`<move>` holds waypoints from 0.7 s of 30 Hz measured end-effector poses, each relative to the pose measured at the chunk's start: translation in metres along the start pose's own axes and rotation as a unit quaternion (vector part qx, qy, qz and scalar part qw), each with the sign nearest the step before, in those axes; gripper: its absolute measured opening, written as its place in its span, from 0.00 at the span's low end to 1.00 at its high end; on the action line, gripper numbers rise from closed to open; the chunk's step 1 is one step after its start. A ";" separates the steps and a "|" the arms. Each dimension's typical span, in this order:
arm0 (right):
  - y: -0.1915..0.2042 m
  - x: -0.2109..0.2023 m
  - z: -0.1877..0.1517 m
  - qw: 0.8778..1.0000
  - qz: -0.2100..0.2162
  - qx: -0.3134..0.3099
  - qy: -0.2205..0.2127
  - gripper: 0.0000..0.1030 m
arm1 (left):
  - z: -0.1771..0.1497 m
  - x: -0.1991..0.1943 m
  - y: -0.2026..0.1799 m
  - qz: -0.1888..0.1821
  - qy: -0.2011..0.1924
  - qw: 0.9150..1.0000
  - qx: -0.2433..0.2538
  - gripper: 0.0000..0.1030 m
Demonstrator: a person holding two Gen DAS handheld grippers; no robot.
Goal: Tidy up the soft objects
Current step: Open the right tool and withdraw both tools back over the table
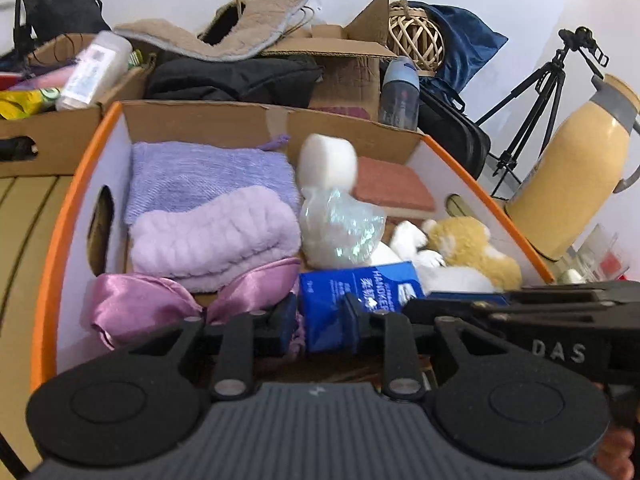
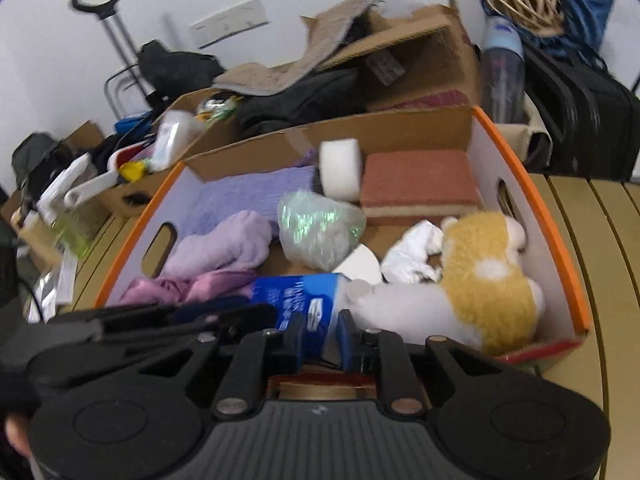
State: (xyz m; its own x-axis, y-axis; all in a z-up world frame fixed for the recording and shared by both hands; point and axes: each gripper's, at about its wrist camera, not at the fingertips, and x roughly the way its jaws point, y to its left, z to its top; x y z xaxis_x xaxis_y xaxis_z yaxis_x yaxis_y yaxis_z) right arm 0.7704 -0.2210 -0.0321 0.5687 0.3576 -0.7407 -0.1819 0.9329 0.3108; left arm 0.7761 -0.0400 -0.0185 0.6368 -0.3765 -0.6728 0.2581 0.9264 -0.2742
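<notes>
Both grippers clamp one blue tissue pack (image 1: 352, 300) at the near edge of an orange-rimmed cardboard box (image 1: 76, 184): the left gripper (image 1: 320, 320) pinches its left end, the right gripper (image 2: 320, 338) its right end. The pack is soft, printed with white lettering, and lies flat. Around it sit a pink satin bow (image 1: 136, 308), a lilac fluffy towel (image 1: 212, 236) and a tan-and-white plush toy (image 2: 480, 276) by the right wall.
</notes>
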 end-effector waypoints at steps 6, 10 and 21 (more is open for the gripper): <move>0.016 -0.014 -0.013 0.999 0.018 0.017 0.020 0.18 | -0.005 -0.025 -0.002 0.006 0.000 1.000 0.016 0.30; 0.016 -0.052 -0.013 0.999 0.022 0.032 -0.010 0.19 | -0.007 -0.073 -0.008 0.009 -0.024 0.999 0.030 0.41; 0.012 -0.215 -0.025 0.991 -0.031 0.033 -0.126 0.42 | -0.022 -0.228 -0.037 0.022 -0.124 0.990 0.066 0.62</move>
State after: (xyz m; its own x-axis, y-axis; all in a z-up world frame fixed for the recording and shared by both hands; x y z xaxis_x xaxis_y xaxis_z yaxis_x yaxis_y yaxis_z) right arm 0.6260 -0.2856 0.1162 0.7613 0.2709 -0.5892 -0.0931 0.9448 0.3141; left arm 0.6048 0.0115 0.1300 0.8044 -0.3383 -0.4883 0.3073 0.9404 -0.1453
